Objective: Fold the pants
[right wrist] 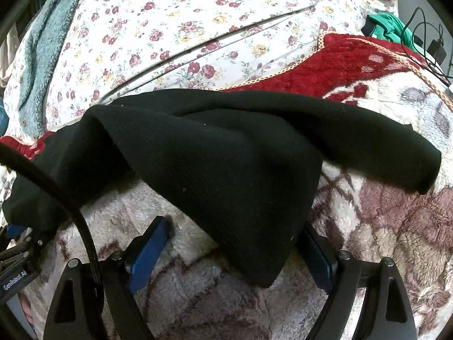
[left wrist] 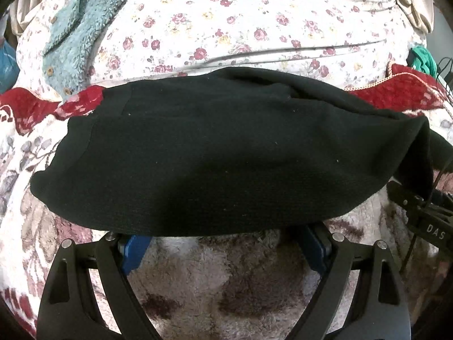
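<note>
Black knit pants (left wrist: pixel 220 153) lie folded across a fuzzy blanket (left wrist: pixel 215 289) on a bed. The left gripper (left wrist: pixel 223 252) is spread wide, empty. Only the right view shows a loose corner draped between the right gripper (right wrist: pixel 232 255) (also spread, not pinching).

White letters "DAS" on black gripper body (left wrist: pixel 430 223), right edge of left wrist view. "GenRobot.AI" in white on black gripper body (right wrist: pixel 14 280), lower left of right wrist view. No other readable text.
</note>
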`<state>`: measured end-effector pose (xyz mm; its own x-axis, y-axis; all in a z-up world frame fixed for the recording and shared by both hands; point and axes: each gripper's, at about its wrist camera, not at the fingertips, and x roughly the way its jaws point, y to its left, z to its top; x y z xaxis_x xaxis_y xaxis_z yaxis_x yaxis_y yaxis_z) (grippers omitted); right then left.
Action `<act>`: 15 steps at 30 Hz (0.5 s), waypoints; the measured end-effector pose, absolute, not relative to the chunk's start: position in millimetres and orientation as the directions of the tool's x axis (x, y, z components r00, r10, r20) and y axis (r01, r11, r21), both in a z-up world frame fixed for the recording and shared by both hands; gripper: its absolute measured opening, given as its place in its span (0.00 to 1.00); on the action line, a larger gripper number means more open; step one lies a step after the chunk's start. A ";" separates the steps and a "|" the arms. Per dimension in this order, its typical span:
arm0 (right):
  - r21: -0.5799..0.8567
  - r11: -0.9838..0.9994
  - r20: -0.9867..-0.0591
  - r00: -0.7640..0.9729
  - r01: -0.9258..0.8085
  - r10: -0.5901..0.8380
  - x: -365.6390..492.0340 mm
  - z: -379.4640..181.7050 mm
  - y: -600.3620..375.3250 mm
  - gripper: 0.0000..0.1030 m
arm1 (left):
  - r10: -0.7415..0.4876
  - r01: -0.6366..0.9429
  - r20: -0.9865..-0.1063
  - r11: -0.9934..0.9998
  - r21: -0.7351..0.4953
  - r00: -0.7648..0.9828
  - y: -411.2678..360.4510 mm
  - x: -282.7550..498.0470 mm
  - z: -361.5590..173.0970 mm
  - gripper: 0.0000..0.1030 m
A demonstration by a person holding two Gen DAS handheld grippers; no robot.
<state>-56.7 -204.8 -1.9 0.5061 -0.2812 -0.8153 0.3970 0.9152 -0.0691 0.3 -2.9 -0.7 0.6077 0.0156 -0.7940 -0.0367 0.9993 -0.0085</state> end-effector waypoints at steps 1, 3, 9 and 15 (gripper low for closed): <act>-0.068 0.915 -0.816 0.505 0.397 -0.280 -57.1 -1.7 -206.3 0.85 | 0.011 -0.032 -0.799 0.999 -0.010 0.602 -2.4 0.5 -0.5 0.87; -0.076 0.915 -0.816 0.502 0.397 -0.286 -58.6 -2.6 -203.2 0.86 | 0.014 0.001 -0.818 1.000 0.019 0.576 0.3 0.6 2.8 0.87; -0.037 0.920 -0.857 0.462 0.389 -0.230 -48.3 12.0 -206.8 0.85 | -0.010 0.004 -0.817 1.000 -0.009 0.577 12.6 -15.9 19.9 0.87; 0.225 0.881 -0.843 0.537 0.417 -0.039 -67.7 76.4 -216.6 0.80 | -0.088 -0.021 -0.815 0.992 -0.123 0.572 46.9 -40.0 46.2 0.87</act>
